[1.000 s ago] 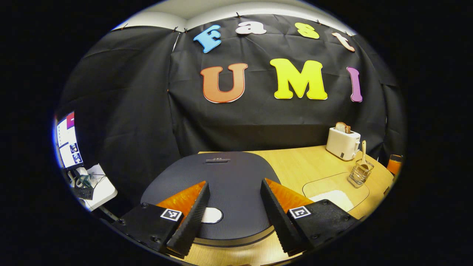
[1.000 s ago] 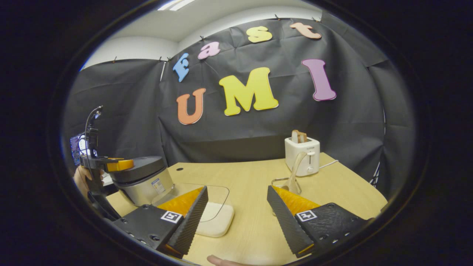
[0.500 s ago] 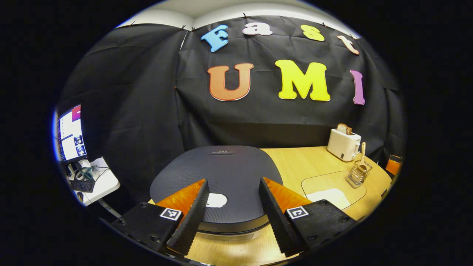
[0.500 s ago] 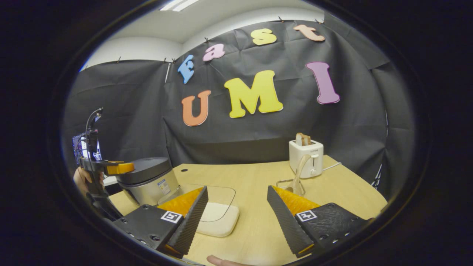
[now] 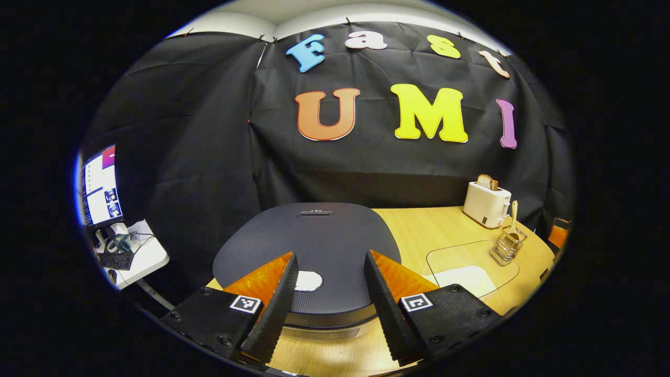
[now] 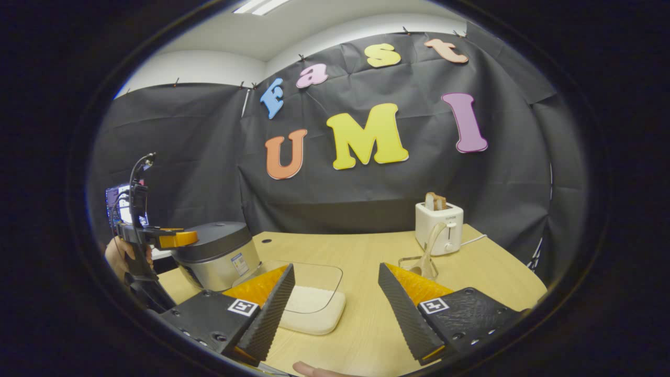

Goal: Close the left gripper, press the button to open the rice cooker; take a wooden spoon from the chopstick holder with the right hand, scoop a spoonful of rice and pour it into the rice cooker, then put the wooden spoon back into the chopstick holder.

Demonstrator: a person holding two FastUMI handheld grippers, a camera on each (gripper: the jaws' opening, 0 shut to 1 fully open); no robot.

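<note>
Here, on a pale wooden table [image 6: 366, 251] inside the booth, the dark-lidded rice cooker [image 5: 309, 246] is sitting closed, directly under and ahead of the left gripper [image 5: 327, 306], whose jaws are standing wide apart rather than closed as the task asks. The lid's small white button [image 5: 308, 281] is showing between the two fingers, close to the left one, so the press looks to be a short drop down and slightly forward once the jaws are brought together. In the right gripper view the same cooker [image 6: 217, 254] is standing at the table's left end with the left gripper [image 6: 175, 239] hovering over its lid, a hand [image 6: 123, 256] gripping the handle below it. Beside the cooker, toward the middle of the table, a clear-lidded tray of rice [image 6: 309, 306] is lying flat. Farther right, a white toaster [image 6: 438, 228] is standing near the back wall, and just in front of it the wire chopstick holder [image 6: 421, 264] is keeping the wooden spoon [image 6: 432, 241] upright, its handle leaning up and slightly right. The right gripper [image 6: 335, 309] is waiting with jaws spread and empty, the spoon lying ahead and a little to its right, making it the nearer of the two for that pickup
</note>
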